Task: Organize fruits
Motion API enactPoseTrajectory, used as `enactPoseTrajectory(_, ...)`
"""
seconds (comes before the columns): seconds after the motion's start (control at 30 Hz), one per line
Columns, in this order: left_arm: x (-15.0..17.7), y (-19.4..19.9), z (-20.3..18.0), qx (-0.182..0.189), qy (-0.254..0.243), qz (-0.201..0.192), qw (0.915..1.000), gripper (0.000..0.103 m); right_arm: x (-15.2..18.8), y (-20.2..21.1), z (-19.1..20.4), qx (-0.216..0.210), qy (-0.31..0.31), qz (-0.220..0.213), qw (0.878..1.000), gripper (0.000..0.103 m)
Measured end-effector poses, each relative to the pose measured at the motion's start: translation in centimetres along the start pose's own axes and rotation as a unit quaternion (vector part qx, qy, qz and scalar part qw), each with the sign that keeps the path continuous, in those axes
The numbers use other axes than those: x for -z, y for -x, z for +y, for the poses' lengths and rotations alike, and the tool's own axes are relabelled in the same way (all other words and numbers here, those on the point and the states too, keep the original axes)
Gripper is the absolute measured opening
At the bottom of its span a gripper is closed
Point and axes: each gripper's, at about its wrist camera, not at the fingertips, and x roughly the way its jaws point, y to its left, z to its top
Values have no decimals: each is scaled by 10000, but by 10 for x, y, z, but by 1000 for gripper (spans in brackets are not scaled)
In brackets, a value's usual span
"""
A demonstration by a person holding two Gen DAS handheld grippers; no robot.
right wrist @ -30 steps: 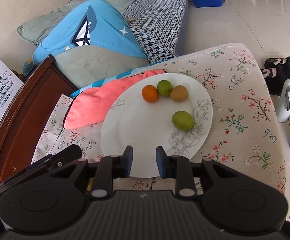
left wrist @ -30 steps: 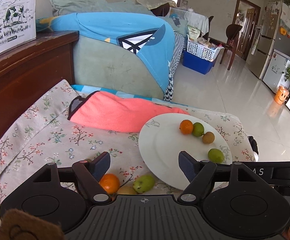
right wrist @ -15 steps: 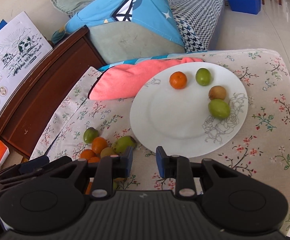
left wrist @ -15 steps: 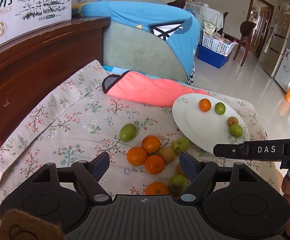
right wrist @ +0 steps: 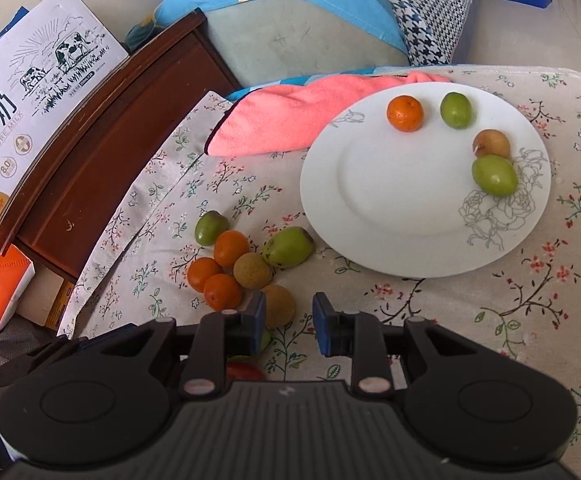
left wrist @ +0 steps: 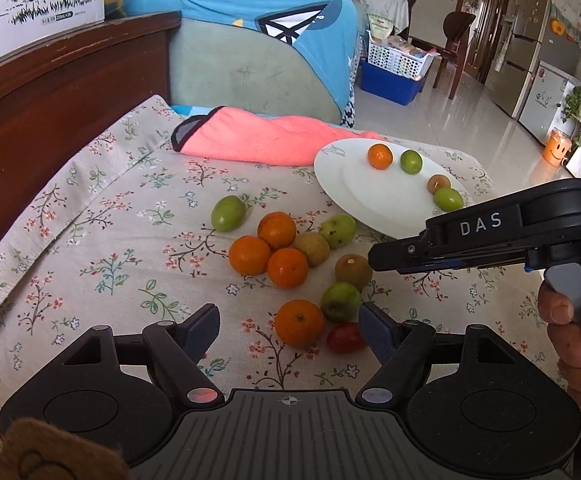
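Four fruits sit on the white plate [right wrist: 370, 200] at two o'clock; ten remain in the loose pile [left wrist: 286, 256]; left gripper [left wrist: 288, 326] and right gripper [right wrist: 289, 322] both gape empty.

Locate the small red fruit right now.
In the left wrist view the red fruit lies on the floral cloth beside the nearest orange, just inside the left gripper.

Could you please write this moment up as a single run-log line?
left gripper: open, empty, over loose fruit pile | right gripper: open, empty | plate: four fruits | phase: before next pick
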Motion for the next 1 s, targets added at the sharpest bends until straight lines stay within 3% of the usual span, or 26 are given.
enactPoseTrajectory(0.33, 1, -12, 0, 167, 132, 112, 9997, 69, -1, -20, 6, 16, -122, 181, 9998, 27)
enactPoseTrajectory(0.57, 2, -15, 6, 225, 231, 165, 9993, 52, -3, -28, 11, 140, -132, 160, 9997, 28)
enactPoseTrajectory(1.0, 4, -22, 4, -16, 5, 224, 9997, 51, -3, -29, 15, 235, -30, 149, 9996, 27)
